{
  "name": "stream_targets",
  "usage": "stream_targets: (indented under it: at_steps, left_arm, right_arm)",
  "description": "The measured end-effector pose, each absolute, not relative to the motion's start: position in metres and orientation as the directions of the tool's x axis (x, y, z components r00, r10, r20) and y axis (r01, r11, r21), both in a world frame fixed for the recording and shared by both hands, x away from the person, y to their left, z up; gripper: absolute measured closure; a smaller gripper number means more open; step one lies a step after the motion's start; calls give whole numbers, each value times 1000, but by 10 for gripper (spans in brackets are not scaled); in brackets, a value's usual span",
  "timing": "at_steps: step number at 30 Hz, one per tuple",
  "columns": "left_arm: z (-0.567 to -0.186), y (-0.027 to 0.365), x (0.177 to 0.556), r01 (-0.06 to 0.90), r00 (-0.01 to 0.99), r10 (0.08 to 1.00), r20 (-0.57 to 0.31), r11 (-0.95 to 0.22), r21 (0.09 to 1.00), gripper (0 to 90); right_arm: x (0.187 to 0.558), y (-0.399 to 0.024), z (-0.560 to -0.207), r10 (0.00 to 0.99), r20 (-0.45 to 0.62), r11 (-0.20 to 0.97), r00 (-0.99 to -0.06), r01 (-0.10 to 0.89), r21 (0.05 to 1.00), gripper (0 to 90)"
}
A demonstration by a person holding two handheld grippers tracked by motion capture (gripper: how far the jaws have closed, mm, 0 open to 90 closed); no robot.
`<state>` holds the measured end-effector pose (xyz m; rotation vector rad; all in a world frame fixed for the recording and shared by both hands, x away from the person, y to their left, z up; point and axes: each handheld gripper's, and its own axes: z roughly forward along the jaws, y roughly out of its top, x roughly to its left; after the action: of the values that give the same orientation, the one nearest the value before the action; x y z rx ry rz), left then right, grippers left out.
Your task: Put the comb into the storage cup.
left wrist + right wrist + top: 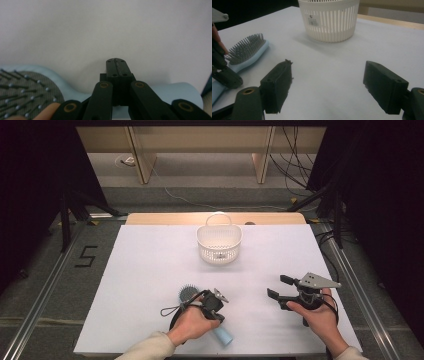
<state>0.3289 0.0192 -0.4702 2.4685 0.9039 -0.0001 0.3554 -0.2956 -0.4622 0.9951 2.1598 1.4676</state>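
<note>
A light blue hairbrush (188,294) with dark bristles lies on the white table (150,270) near its front edge, handle toward the person. My left gripper (212,303) sits right over the brush handle. In the left gripper view its jaws (116,65) stand shut with nothing between them, and the hairbrush (175,93) passes underneath. My right gripper (280,287) is held to the right, open and with nothing between its jaws. In its own view the right gripper (328,64) points at bare table, with the hairbrush (249,51) at the left.
A white slotted basket (219,251) with a handle stands at the middle back of the table; the right gripper view has the basket (329,25) straight ahead. Black stands and cables flank the table on both sides.
</note>
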Motion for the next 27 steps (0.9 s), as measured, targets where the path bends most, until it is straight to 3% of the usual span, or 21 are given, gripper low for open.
stream_targets:
  at_steps: [27]
  left_arm:
    - [-468,97,303,653,740,658,-141,-653,383,899]
  right_arm:
    - [355,-294,-461,709,100,216,-698,351,911,244]
